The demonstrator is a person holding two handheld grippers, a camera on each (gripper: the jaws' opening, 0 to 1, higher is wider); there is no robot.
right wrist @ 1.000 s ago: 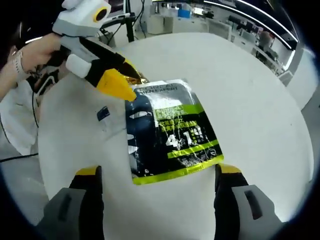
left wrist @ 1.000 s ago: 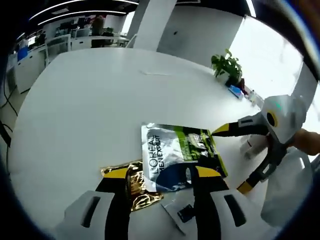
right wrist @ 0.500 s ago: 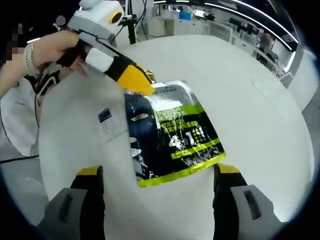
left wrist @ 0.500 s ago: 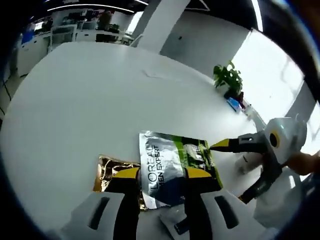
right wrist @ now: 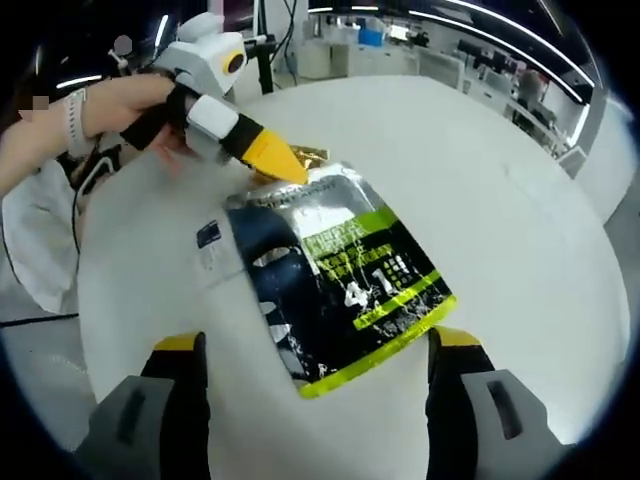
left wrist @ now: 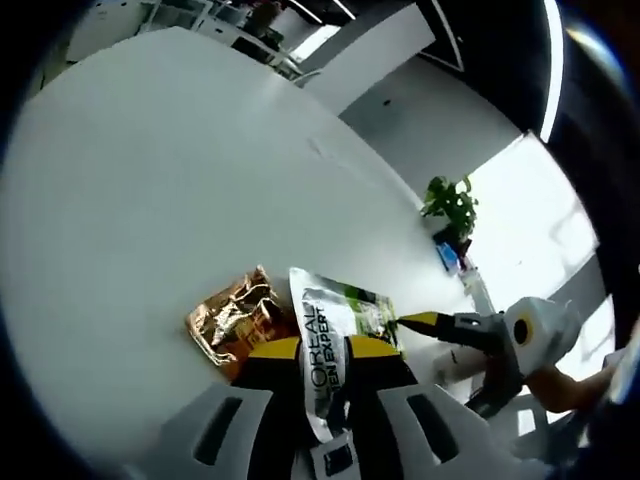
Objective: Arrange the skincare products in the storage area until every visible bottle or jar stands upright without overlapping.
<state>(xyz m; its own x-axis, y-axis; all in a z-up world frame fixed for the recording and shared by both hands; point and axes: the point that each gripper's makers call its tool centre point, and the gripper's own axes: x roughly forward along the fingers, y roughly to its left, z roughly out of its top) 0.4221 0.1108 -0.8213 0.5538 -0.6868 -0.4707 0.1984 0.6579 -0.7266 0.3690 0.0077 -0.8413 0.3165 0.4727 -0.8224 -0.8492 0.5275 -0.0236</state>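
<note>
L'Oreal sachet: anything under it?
The gold foil packet pokes out from under the L'Oreal sachet at the end pinched by the left gripper. The rest lies over bare white table; anything beneath is covered.

One silver-green sachet (right wrist: 340, 285), one gold sachet (left wrist: 232, 320)

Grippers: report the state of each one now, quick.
Left gripper: shut on the silver, black and green foil sachet, at its top edge.
Right gripper: open, holding nothing, jaws either side of the sachet's lower end.
</note>
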